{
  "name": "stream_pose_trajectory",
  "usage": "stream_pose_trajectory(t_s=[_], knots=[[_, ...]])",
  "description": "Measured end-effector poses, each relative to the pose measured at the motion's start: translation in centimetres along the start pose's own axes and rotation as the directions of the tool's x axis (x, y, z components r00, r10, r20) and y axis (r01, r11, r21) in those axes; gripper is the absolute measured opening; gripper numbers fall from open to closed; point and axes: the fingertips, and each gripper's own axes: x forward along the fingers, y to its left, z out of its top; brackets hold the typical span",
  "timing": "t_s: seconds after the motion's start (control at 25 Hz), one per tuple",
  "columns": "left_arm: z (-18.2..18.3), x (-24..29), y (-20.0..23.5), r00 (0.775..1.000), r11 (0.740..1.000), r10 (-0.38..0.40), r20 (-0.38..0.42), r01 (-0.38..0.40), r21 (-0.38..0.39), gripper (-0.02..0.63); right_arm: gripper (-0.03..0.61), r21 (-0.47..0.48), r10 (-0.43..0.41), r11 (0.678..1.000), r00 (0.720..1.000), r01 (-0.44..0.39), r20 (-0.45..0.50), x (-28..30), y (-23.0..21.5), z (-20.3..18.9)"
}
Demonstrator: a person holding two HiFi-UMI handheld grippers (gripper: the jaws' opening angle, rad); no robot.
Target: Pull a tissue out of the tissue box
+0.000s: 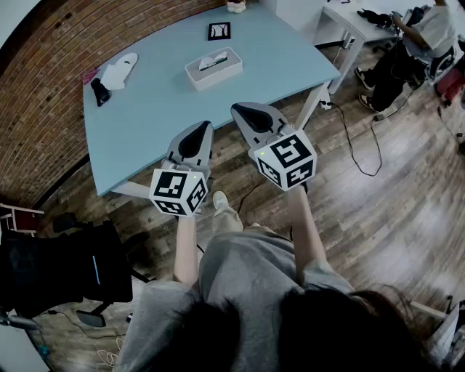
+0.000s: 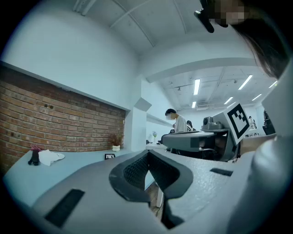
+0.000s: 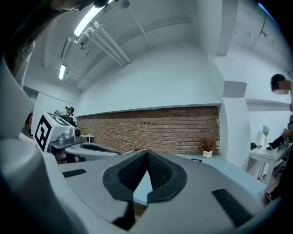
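A white tissue box (image 1: 213, 67) with a tissue showing in its top slot sits on the light blue table (image 1: 152, 123), past the middle. Both grippers hover side by side over the table's near edge, well short of the box. My left gripper (image 1: 197, 131) (image 2: 147, 157) is shut with its tips together and nothing between them. Slightly further forward, my right gripper (image 1: 247, 110) (image 3: 147, 155) is shut and empty too. Neither gripper view shows the box. The left gripper view catches the right gripper's marker cube (image 2: 238, 119).
A white cloth (image 1: 120, 70) and a black item (image 1: 99, 91) lie at the table's left end. A marker card (image 1: 219, 31) and a small plant pot (image 1: 235, 6) are at the far edge. A white desk (image 1: 356, 22), a person (image 1: 414, 43), floor cables (image 1: 363, 145) and a black chair (image 1: 65, 269) surround the table.
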Motion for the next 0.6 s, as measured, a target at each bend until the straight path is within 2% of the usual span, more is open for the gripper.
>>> stream_pose_trajectory(t_s=[0.16,0.6], knots=[[-0.6,-0.3,0.0,1.000,1.000,-0.005,-0.008,0.005,-0.009,0.003,-0.002,-0.027,-0.009,1.000,1.000,0.009,-0.015,0.1,0.4,-0.2],[-1.9,-1.1,-1.0,1.000,0.999,-0.012,-0.021,0.011,-0.037,0.003,-0.002,-0.014,-0.027,1.000,0.999,0.026,-0.030,-1.3,0.9,-1.1]])
